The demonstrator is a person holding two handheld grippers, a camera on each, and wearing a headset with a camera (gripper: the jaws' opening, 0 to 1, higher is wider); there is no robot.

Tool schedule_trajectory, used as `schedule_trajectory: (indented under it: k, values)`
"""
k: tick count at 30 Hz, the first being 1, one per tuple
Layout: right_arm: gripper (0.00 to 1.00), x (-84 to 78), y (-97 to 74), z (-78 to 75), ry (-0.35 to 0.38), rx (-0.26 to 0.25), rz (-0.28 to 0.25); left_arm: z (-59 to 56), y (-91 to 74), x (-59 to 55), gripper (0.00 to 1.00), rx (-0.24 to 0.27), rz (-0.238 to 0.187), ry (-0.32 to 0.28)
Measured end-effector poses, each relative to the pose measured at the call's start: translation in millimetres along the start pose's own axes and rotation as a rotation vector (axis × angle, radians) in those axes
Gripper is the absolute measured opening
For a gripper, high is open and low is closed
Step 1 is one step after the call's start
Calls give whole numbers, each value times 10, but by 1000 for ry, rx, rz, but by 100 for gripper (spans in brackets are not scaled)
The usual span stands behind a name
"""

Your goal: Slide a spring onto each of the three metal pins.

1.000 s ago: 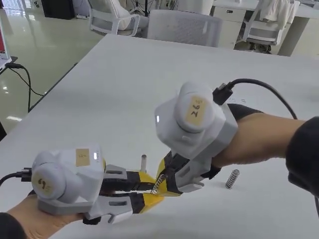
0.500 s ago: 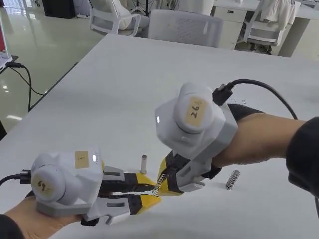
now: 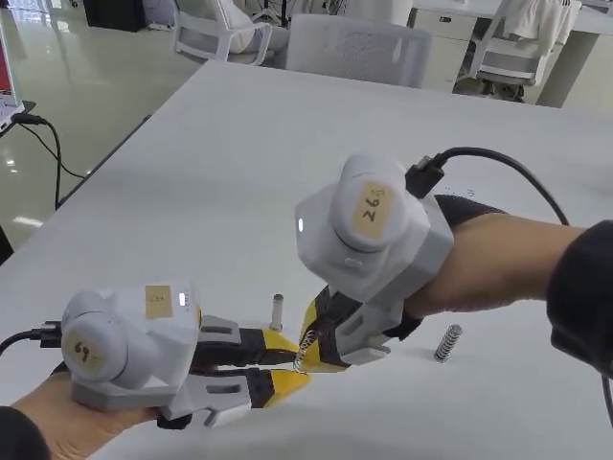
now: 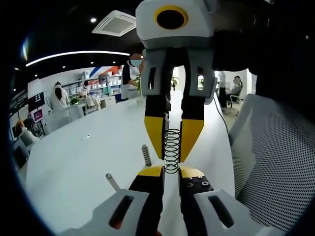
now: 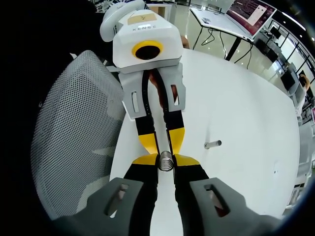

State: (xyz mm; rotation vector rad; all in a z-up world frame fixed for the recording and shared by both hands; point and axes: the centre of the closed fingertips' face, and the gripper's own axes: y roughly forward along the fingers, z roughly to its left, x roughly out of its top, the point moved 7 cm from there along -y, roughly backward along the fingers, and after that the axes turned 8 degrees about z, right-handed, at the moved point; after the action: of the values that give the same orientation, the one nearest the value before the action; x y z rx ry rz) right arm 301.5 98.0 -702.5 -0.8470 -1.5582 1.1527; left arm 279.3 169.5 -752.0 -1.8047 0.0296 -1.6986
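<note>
No real change over last second: right gripper (image 5: 166, 161) jaws clench spring (image 4: 171, 147); left gripper (image 4: 171, 172) grip unclear to me; pin (image 3: 277, 312) bare.

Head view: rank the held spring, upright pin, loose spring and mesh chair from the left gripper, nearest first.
1. Held coiled metal spring, at the tips of the left gripper.
2. Upright silver metal pin, just beyond.
3. Loose coiled spring on the table, to the right.
4. Grey mesh chair, beyond the table.
</note>
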Motion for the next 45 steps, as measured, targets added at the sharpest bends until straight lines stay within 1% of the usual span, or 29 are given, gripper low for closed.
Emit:
schedule_trajectory:
  k: [7, 13, 20, 29, 40, 45]
  values:
    - [13, -1, -1, -40, -1, -7, 9, 24, -8, -12, 10, 8, 0, -12]
    - [13, -6, -14, -68, 2, -16, 12, 37, -33, -53, 17, 17, 10, -37]
    - [13, -19, -44, -115, 9, -32, 12, 73, -71, -76, 28, 32, 17, -69]
    - [13, -51, -98, -181, 24, -48, 14, 124, -121, -153, 39, 60, 31, -99]
    - [13, -83, -176, -285, 42, -70, 11, 185, -186, -234, 47, 83, 38, -126]
    - [13, -103, -231, -370, 58, -88, 6, 191, -206, -263, 50, 88, 46, -129]
